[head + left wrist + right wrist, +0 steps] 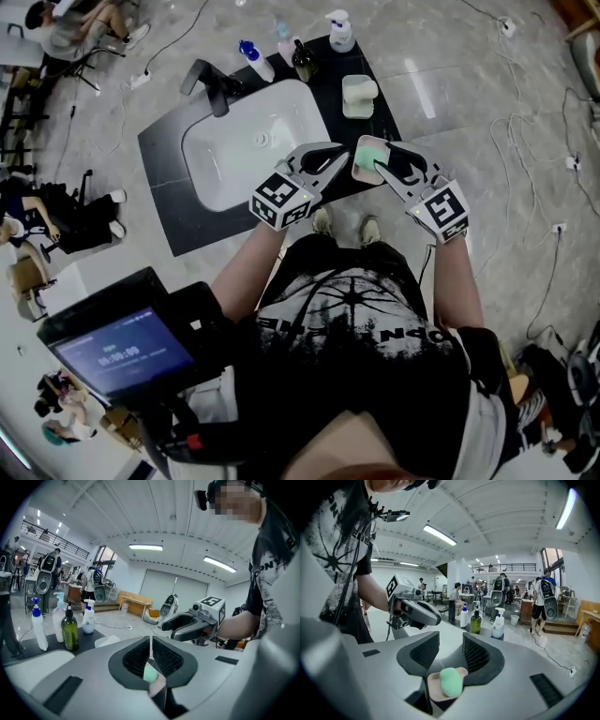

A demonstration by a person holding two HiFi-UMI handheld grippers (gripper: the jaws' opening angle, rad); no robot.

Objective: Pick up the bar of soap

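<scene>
A green bar of soap (371, 153) lies in a beige soap dish (359, 169) on the black counter, just right of the white sink. My right gripper (382, 166) is at the dish with its jaws apart. In the right gripper view the soap (451, 681) lies low between the open jaws (451, 656), and the pads do not press on it. My left gripper (339, 156) is shut and holds nothing, its tips just left of the dish. In the left gripper view its shut jaws (151, 651) meet in front of the soap (150, 672).
The sink basin (246, 150) with a black faucet (210, 82) is at the left. A second dish with a pale bar (359, 94) sits farther back, next to several bottles (302, 58) along the counter's far edge. People and cables are around on the floor.
</scene>
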